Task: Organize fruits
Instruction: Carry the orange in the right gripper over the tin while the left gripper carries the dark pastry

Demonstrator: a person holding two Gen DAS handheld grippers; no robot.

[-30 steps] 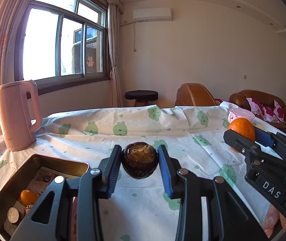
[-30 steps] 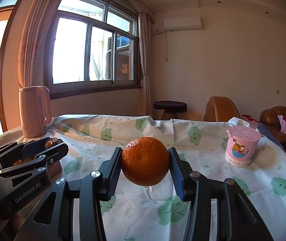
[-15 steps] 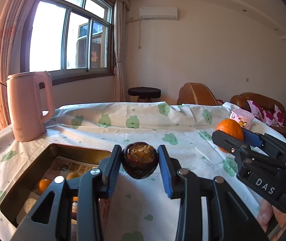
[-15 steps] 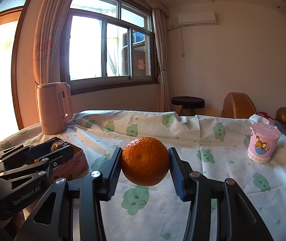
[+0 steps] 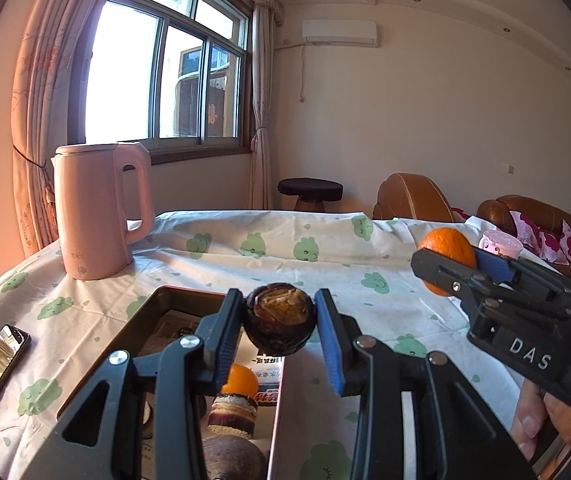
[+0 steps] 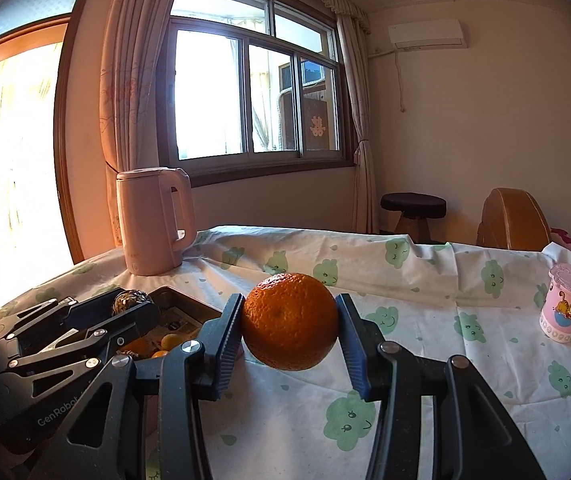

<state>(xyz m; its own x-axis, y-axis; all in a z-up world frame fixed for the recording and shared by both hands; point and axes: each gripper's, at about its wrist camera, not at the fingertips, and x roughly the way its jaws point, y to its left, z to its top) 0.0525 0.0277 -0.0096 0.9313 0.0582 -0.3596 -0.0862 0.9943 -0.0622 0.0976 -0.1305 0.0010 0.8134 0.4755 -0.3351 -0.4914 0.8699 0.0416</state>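
Both grippers (image 5: 279, 320) (image 6: 289, 328) now nearer tin (image 5: 173, 300), kettle (image 5: 97, 212)

My way over the tablecloth (image 6: 425, 280) is bare mid-table; the kettle (image 5: 99, 212) blocks the far-left corner, the pink cup (image 6: 567, 308) the right edge.

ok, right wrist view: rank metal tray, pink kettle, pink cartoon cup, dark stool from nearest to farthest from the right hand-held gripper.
1. Rectangular metal tray, just left.
2. Pink cartoon cup, far right; pink electric kettle, back left: too close to call.
3. Dark round stool, beyond the table.
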